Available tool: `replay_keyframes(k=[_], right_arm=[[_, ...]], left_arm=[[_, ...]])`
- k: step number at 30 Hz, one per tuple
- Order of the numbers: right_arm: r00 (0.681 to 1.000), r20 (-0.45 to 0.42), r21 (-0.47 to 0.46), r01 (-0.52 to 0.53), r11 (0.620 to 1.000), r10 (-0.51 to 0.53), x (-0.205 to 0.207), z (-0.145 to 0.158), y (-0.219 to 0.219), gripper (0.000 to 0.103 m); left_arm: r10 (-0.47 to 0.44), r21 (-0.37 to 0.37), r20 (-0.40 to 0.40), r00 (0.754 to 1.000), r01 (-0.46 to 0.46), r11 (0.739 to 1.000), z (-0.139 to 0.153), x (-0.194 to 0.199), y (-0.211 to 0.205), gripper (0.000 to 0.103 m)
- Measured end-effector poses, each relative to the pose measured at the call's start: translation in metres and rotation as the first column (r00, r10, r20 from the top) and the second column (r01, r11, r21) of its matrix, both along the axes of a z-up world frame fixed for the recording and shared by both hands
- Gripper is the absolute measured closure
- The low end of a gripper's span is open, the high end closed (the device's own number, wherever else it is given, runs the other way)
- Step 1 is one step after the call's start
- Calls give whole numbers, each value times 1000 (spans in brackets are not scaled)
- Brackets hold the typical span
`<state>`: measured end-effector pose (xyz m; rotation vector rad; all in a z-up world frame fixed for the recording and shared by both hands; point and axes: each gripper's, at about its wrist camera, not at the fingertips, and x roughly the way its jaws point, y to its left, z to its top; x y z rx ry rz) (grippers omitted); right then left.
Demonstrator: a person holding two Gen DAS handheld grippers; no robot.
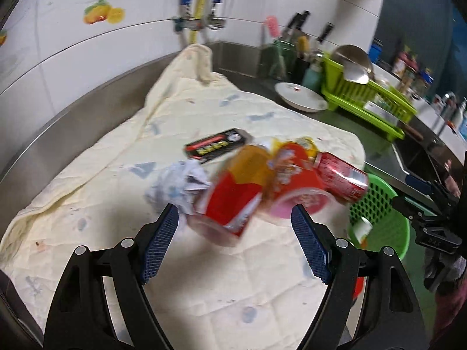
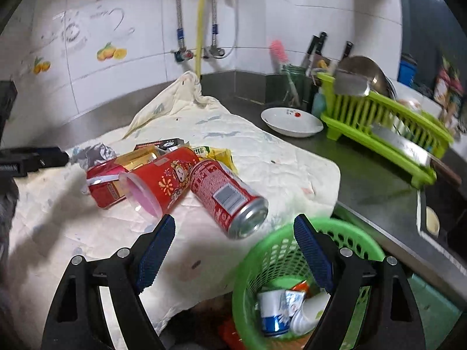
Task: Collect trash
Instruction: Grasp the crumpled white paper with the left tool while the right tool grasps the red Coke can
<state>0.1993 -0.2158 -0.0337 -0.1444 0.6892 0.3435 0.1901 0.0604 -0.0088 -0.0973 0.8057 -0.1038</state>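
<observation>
Trash lies on a cream cloth [image 1: 204, 110] [image 2: 262, 157]: a red soda can [image 2: 227, 195] [image 1: 341, 179], a red cup with a pink inside [image 2: 163, 183] [image 1: 294, 180], a red carton [image 1: 233, 204] [image 2: 102, 186], crumpled paper [image 1: 178, 186] [image 2: 96, 153], a black packet [image 1: 219, 144] [image 2: 163, 144] and a yellow wrapper [image 2: 216, 154]. A green basket [image 2: 280, 250] [image 1: 376, 204] holds a blue-white cup [image 2: 274, 309] and wrappers. My left gripper [image 1: 233, 248] is open and empty, just short of the carton. My right gripper [image 2: 233, 253] is open and empty, between the can and the basket.
A white bowl [image 2: 292, 122] [image 1: 300, 97], a green dish rack [image 2: 379, 122] [image 1: 364, 93] and a knife holder [image 2: 300, 81] stand on the steel counter at the back right. A sink [image 1: 423, 157] lies to the right. Tiled wall with pipes behind.
</observation>
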Motion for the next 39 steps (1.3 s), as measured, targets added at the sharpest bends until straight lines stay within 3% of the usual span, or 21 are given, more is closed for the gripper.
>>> replay_keyframes(k=[10,17,24,31,34,37,39], right_arm=[[994,-44,-105,-108,989,104,39,-16,25,23],[987,-76,-191,-157,969,145,66,-30,42,23],[980,-111,-237,-185,954,162,87,-45,50,23],[974,-140,-246,-208,947,178,102,-55,57,23],[972,-154,-255,-214,943,179,109,-59,62,23],[970,-165,-276,-220,936,179,113,-64,67,23],[969,-167,-299,-224,928,180,113,-67,72,31]], left_arm=[[99,-31,-38,994,-100,995,-13,25,45,24],[97,-75,-95,991,-105,992,-32,54,56,24],[94,-60,-153,984,-104,993,-57,85,58,26],[83,-104,-180,980,-103,989,-74,96,70,60],[78,-86,-169,982,-94,992,-75,96,70,75],[81,-81,-157,984,-94,992,-74,95,72,78],[87,-70,-148,985,-98,993,-72,93,73,80]])
